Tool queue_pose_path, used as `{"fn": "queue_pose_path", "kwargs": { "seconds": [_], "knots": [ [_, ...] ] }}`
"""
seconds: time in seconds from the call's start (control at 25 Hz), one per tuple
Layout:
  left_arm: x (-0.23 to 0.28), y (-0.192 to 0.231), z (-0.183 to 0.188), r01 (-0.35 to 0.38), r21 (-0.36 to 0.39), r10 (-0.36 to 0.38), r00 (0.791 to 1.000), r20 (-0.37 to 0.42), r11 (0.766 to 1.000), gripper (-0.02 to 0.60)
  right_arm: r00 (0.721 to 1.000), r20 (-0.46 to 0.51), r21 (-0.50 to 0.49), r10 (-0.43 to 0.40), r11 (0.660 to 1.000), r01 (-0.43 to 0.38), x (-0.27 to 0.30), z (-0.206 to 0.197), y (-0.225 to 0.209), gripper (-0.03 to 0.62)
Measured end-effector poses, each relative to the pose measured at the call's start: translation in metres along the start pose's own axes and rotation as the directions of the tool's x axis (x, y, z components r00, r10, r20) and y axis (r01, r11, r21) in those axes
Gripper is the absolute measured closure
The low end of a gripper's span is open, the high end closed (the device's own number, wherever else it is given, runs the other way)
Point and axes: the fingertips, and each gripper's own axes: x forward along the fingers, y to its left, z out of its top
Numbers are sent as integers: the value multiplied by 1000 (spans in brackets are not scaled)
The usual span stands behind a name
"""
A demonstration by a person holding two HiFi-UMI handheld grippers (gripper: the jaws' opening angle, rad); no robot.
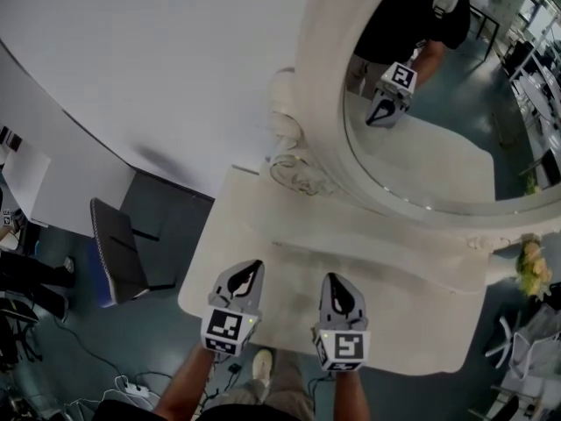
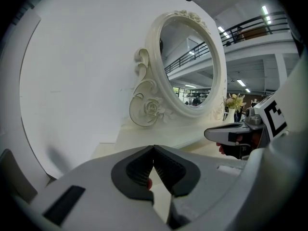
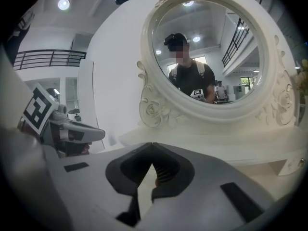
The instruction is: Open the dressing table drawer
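**Both tongs shut over the table's front edge, drawer not in view**

The 2 tongs sit side by side over the near edge of the dressing table point(image 1: 421, 323), both pointing toward the mirror point(image 1: 438, 147) and tipped slightly down.

- The left gripper point(image 1: 252, 268) has its jaws pressed together with nothing between them. Only the pale tabletop shows past the tips in its own view.
- The right gripper point(image 1: 338, 282) is the same: tips touching and empty.

They are probably held low and close to the front because the drawer would be under that edge. This looks like an approach, with no contact on the table yet. The shut jaws suggest no grasp has been set up, so they would need to open before taking a knob or pull.

The drawer itself is not visible in any view. The head view looks down on the tabletop, which hides the front face, and both gripper views look across the top at the mirror. So I cannot tell whether it is open or shut, what handle it has, or what is inside.

The only other container is a small vase point(image 2: 230, 115) at the far right of the table, which holds flowers point(image 1: 533, 270). A dark chair point(image 1: 118, 253) stands well apart at the left. The tabletop near the tongs is bare.
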Motion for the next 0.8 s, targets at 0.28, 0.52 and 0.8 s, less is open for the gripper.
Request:
{"fn": "queue_pose_path", "kwargs": {
  "seconds": [0.28, 0.52, 0.8],
  "knots": [
    [31, 3, -26, 12, -12, -12, 999, -44, 1000, 578, 999, -37, 21, 7, 1000, -6, 20, -23, -7, 595],
    [46, 5, -38, 13, -18, -14, 998, -68, 1000, 578, 999, -53, 37, 5, 999, -3, 25, -37, -12, 595],
    [68, 8, -57, -13, -30, 10, 993, -119, 999, 577, 998, -69, 46, -3, 999, 6, 24, -41, -18, 595]
  ]
}}
